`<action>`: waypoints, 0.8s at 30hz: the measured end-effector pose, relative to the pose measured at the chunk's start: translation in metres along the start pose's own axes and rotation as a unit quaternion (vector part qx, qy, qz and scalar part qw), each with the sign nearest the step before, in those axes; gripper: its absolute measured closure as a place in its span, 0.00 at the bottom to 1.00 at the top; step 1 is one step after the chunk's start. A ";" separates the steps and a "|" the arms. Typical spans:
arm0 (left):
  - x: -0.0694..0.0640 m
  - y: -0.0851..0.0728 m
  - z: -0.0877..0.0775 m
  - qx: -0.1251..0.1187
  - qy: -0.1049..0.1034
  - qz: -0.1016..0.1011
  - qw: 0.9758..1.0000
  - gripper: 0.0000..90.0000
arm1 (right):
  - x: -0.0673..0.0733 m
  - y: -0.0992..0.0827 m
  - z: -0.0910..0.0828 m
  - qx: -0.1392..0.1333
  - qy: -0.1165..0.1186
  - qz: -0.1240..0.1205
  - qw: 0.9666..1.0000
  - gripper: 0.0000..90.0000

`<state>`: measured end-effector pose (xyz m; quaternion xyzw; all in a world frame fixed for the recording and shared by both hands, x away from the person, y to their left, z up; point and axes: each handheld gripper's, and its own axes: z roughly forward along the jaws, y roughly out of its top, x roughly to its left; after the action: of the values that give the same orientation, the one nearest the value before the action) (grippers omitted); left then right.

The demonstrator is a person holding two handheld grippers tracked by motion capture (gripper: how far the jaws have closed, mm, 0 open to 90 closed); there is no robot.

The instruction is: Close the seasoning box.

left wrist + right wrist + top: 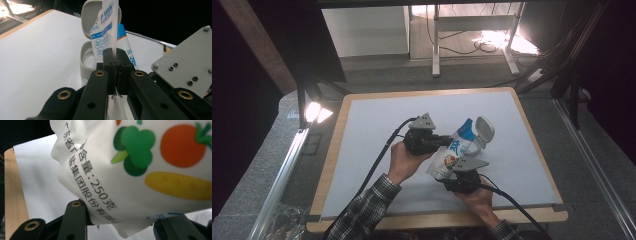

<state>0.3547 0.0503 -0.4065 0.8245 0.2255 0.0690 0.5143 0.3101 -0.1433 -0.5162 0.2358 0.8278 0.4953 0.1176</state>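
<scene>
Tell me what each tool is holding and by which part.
Both hold the same white printed pouch. The left tool pinches its thin flat edge near the top; the right tool grips its fuller lower body, jaws on either side.

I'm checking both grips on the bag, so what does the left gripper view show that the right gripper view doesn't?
Left gripper view alone: the left gripper shut on a thin edge of the bag, the open grey container with its lid up behind it, and a grey plate at the right.

Right gripper view alone: the bag's printed vegetables, and the right gripper with its jaws around the bag's full lower end.

Both: the white bag and the white table.
</scene>
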 end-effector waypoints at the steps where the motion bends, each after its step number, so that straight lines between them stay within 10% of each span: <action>1: 0.000 0.000 0.000 0.000 0.000 0.000 1.000 0.98 | 0.000 0.000 0.000 0.000 0.000 0.000 1.000 0.67; 24: 0.000 0.013 0.009 0.013 0.009 0.012 1.000 0.98 | -0.001 0.006 -0.001 -0.003 0.021 0.009 1.000 0.67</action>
<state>0.3615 0.0380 -0.3987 0.8330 0.2213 0.0801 0.5008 0.3119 -0.1420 -0.5101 0.2325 0.8266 0.5032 0.0967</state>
